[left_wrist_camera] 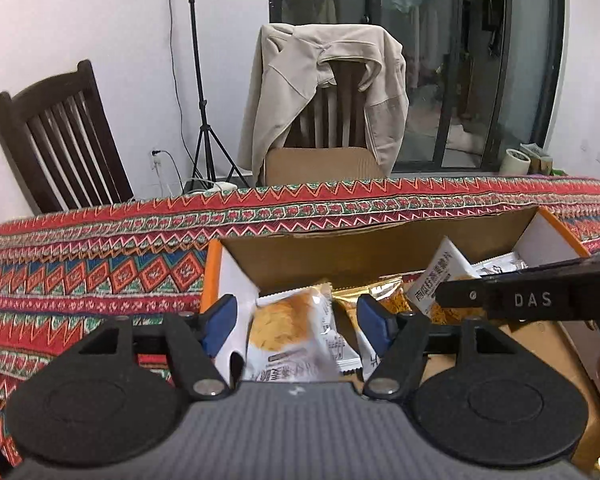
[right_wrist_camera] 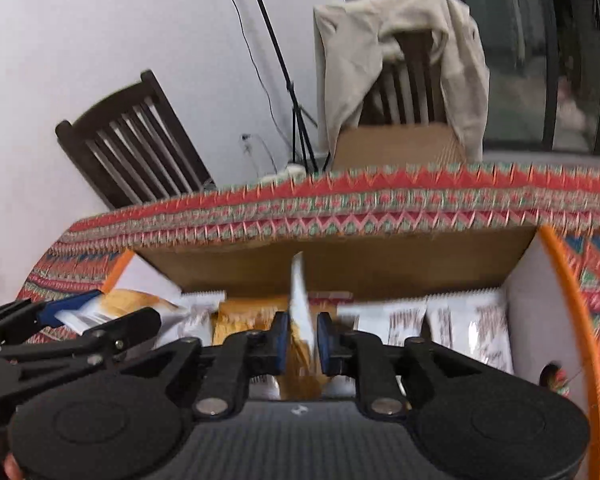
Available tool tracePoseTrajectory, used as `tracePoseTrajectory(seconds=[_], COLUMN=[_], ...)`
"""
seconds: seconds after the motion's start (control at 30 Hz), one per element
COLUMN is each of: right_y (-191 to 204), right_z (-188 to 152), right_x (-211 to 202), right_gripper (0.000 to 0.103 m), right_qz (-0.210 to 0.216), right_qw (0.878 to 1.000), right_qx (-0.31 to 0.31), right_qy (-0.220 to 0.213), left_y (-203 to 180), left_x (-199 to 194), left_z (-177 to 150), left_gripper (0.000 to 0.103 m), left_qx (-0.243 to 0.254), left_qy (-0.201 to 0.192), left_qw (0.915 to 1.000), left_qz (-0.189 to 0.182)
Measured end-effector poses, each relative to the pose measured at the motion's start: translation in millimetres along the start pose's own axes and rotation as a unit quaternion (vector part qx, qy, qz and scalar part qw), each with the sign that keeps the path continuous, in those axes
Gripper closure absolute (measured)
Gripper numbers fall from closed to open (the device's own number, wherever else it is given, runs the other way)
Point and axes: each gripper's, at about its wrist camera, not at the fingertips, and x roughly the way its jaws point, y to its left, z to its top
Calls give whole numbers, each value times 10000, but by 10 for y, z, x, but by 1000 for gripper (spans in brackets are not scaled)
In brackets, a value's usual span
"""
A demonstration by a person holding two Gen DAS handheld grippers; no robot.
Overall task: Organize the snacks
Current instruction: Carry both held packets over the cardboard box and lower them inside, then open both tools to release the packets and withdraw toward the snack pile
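Two claws over box point(right_wrist_camera: 532, 280), right claw point(right_wrist_camera: 303, 340) pinching upright packet point(right_wrist_camera: 300, 300) edge-on

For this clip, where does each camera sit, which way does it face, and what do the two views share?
Left wrist: sits on the left gripper, facing forward over the cardboard box; its jaws stand wide around a bread packet, and the right gripper juts in from the right.
Right wrist: sits on the right gripper, tilted, facing the same box; its jaws pinch an edge-on white packet, and the left gripper shows at left.
Shared: box, patterned tablecloth, coat-draped chair, tripod.
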Motion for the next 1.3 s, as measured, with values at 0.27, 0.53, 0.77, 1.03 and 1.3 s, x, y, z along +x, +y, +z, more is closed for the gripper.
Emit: tracePoseTrajectory(seconds=[0.27,0.53,0.77,1.03,1.3], right_y=[69,149,190,179,71], right_z=[-5,-48,-645,-1718,-2790], right_x=[-547,-1723,-2681,-3421,-3676], right_gripper=[60,43,24,9,5], right_qz=[-71,-95,-149,-196,-322], right_qw=[9983,9896,9768,9618,9690], right_qx=[-440,-1026,-1602,-2093,-1789], right_qy=[-364,-1003,-1410,-1753,-1673], left_y=[127,-7,-195,-500,-686], left_x=[-584,-1589,-2622,-3366,-3674], left_z=[129,47,-562,-1551,-2455], left_gripper=[30,24,18,9,7], left_qx=[-113,95,147,92,-301], left_qy=[-274,-716,-1411,-1958,-1718], left_qw=[9996,9974,9897,9806,9846], left_qz=[37,-49,-194,-3,146])
